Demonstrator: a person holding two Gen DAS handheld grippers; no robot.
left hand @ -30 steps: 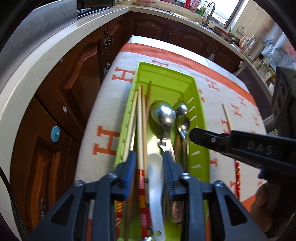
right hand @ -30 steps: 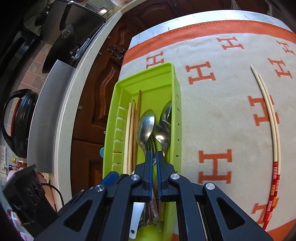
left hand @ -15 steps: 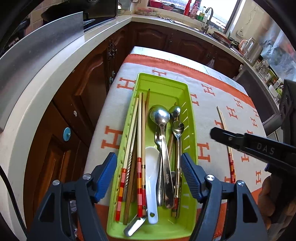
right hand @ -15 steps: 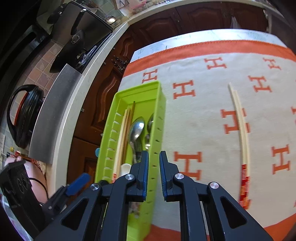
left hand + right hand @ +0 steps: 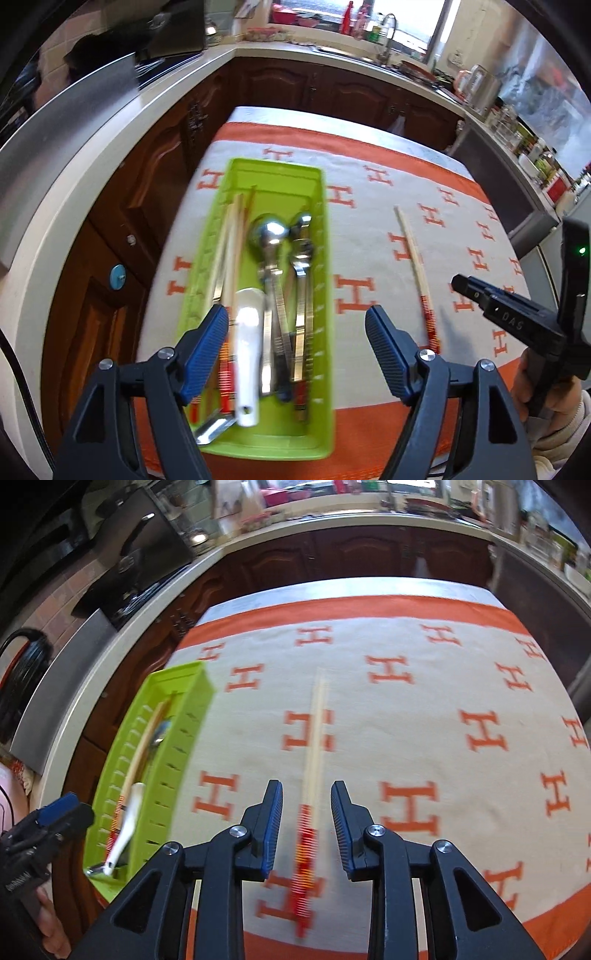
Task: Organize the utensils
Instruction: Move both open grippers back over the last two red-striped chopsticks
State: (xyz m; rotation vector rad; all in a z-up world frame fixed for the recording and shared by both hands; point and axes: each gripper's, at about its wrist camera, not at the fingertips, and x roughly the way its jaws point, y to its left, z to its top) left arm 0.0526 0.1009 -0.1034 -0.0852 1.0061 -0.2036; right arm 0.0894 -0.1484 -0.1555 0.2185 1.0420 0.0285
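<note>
A lime green utensil tray (image 5: pixel 317 206) lies on the orange-and-cream cloth, holding chopsticks, metal spoons (image 5: pixel 271 236) and a white spoon (image 5: pixel 247 343). My left gripper (image 5: pixel 295 343) is open and empty above the tray's near end. A pair of pale chopsticks with red patterned ends (image 5: pixel 314 753) lies on the cloth to the right of the tray; it also shows in the left wrist view (image 5: pixel 415 266). My right gripper (image 5: pixel 306 827) is open, its jaws on either side of the chopsticks' red end, above them. The tray shows at the left of the right wrist view (image 5: pixel 184 709).
The cloth (image 5: pixel 424 709) covers a table. Dark wooden cabinets (image 5: pixel 332 88) and a pale countertop (image 5: pixel 92 147) run along the left and the back. The right gripper's body (image 5: pixel 517 325) is at the right of the left wrist view.
Both grippers have opened and pulled back from the tray. The right gripper has moved right from the tray to over the loose chopsticks.
</note>
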